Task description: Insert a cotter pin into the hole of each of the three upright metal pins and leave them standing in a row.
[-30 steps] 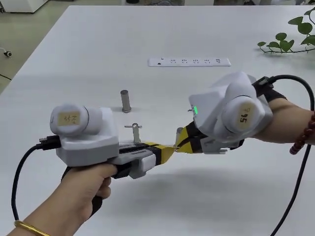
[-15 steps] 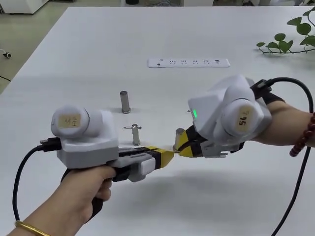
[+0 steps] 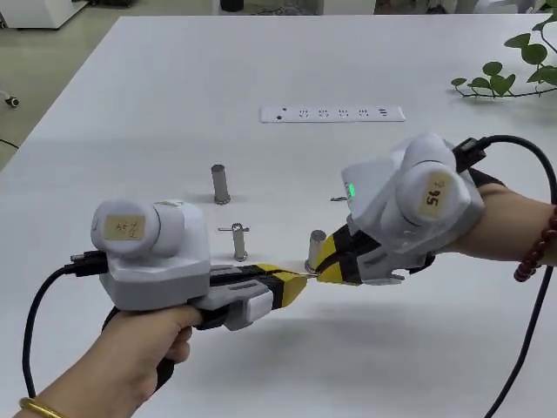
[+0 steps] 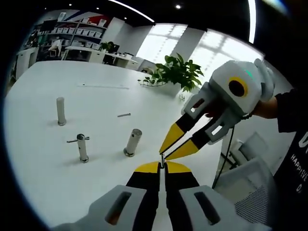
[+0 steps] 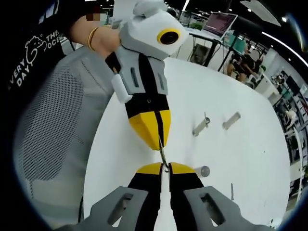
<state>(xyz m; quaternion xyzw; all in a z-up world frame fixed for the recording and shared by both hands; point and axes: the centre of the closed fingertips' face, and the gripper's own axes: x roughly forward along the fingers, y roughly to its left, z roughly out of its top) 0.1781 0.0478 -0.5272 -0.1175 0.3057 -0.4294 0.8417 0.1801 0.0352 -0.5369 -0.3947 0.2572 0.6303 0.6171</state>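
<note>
Three upright metal pins stand on the white table: the far pin (image 3: 221, 184), the middle pin (image 3: 238, 241) with a cotter pin through its hole, and the near pin (image 3: 316, 248) just behind the grippers. My left gripper (image 3: 296, 280) and right gripper (image 3: 324, 272) meet tip to tip in front of the near pin. A thin cotter pin (image 5: 163, 154) spans the short gap between them. In the left gripper view my left gripper (image 4: 162, 166) is shut on its end. In the right gripper view my right gripper (image 5: 166, 167) is shut on its other end.
A loose cotter pin (image 3: 338, 198) lies on the table behind the right gripper. A white power strip (image 3: 332, 113) sits further back. Plant leaves (image 3: 505, 74) reach in at the far right edge. Cables trail from both grippers.
The two grippers' tips have gone from overlapping to tip to tip. My left gripper sits a little lower and the right one has turned slightly. The upright pins have not moved.
</note>
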